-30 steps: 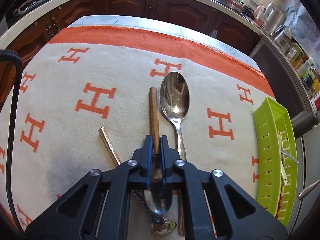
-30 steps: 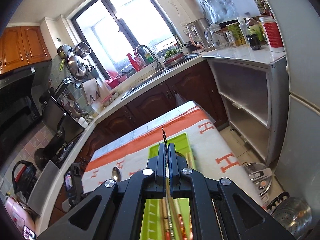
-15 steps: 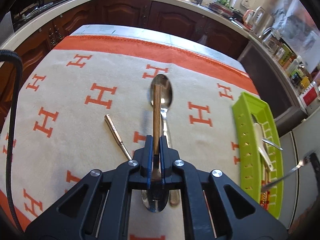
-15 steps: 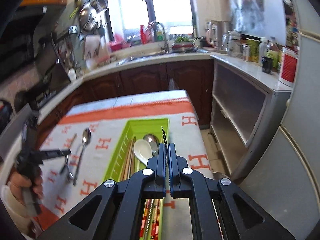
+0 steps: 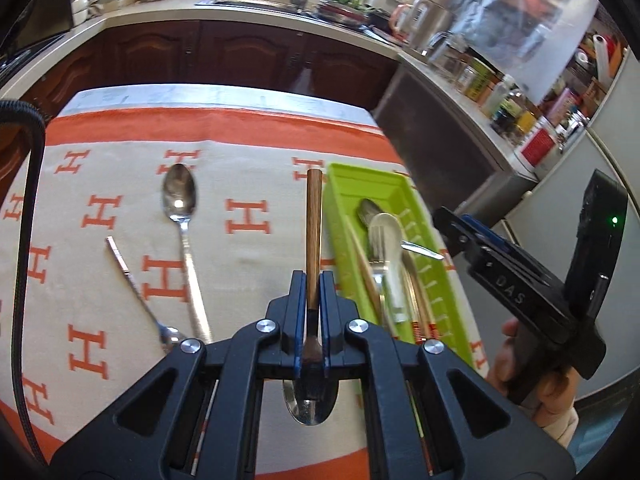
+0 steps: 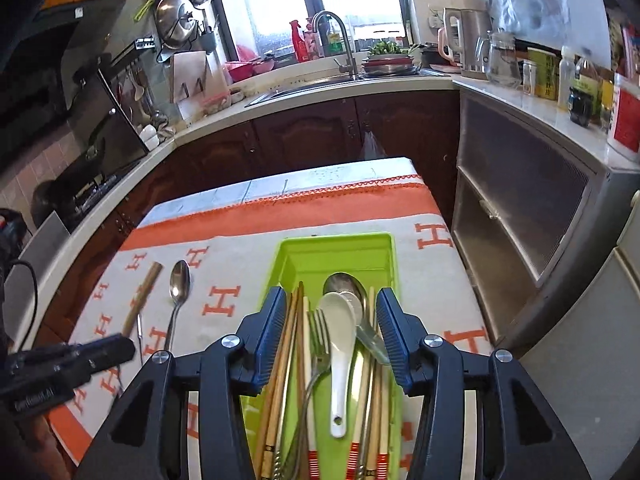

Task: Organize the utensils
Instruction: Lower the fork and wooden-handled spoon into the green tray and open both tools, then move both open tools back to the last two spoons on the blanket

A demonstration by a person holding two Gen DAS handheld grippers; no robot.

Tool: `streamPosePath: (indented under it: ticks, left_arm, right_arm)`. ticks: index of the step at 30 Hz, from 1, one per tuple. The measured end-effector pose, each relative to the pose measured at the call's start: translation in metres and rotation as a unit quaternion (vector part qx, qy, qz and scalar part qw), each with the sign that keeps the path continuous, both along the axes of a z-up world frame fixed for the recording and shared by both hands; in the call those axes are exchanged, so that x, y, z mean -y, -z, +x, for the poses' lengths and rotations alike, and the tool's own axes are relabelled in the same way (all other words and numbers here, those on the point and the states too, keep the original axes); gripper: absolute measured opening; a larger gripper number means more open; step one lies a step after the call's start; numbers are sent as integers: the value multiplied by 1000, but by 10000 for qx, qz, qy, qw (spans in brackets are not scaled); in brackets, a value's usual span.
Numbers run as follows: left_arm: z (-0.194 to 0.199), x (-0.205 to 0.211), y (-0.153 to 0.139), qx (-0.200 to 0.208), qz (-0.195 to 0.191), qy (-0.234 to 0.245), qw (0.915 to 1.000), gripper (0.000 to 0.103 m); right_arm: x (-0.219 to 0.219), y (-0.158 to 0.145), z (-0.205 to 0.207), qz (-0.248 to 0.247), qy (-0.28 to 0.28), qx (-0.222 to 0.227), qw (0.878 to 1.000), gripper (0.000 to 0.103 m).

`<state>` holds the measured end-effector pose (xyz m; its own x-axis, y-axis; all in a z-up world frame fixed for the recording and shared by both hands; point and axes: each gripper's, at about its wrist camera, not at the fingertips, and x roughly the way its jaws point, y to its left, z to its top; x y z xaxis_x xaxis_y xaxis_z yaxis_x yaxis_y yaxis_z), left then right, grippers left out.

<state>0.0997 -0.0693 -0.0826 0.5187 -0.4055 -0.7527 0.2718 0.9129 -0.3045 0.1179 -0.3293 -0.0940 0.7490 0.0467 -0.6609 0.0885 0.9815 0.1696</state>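
My left gripper (image 5: 313,280) is shut on a wooden-handled spoon (image 5: 313,216), held above the cloth just left of the green tray (image 5: 360,180); its metal bowl shows under the jaws. My right gripper (image 6: 330,304) hangs over the tray (image 6: 336,240), its jaws opening and pressing on nothing. Under it in the tray lie a fork (image 6: 318,344), a white ceramic spoon (image 6: 338,340), a metal spoon and several chopsticks. A large metal spoon (image 5: 180,200) and a thin small spoon (image 5: 132,276) lie on the cloth.
The orange-and-beige cloth (image 5: 248,256) covers the table, whose right edge runs just past the tray. A grey cabinet (image 6: 520,208) stands to the right, dark cabinets and a sink counter behind. A black cable (image 5: 24,240) hangs at the left. A hand (image 5: 532,380) holds the right gripper.
The left gripper lifted the wooden-handled spoon off the cloth and carried it right, up to the tray. The right gripper came down over the tray and opened; its fork now lies in the tray.
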Motion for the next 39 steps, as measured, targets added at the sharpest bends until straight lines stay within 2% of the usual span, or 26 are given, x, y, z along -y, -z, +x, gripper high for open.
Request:
streamPosePath:
  ticks: [8, 17, 24, 31, 36, 39]
  left_arm:
    - [-5, 48, -3, -145, -41, 401, 9991, 4]
    - [3, 79, 34, -704, -18, 397, 9967, 4]
    - [-1, 97, 54, -796, 222, 572, 9949, 4]
    - [-14, 100, 41, -515, 398, 688, 9955, 5]
    - [-29, 87, 25, -261, 498, 677, 9961, 10]
    - [-40, 70, 14, -88, 496, 575, 9971, 22]
  right_arm:
    - [10, -9, -29, 313, 310, 127, 9989, 48]
    - [34, -15, -75, 722, 683, 342, 9945, 48]
    - [45, -14, -99, 810, 855, 295, 9926, 50]
    - [45, -7, -113, 834, 915, 212, 9921, 52]
    - [39, -7, -118, 721, 888, 204, 9932, 53]
    - [33, -7, -123, 672, 841, 191, 9940, 56]
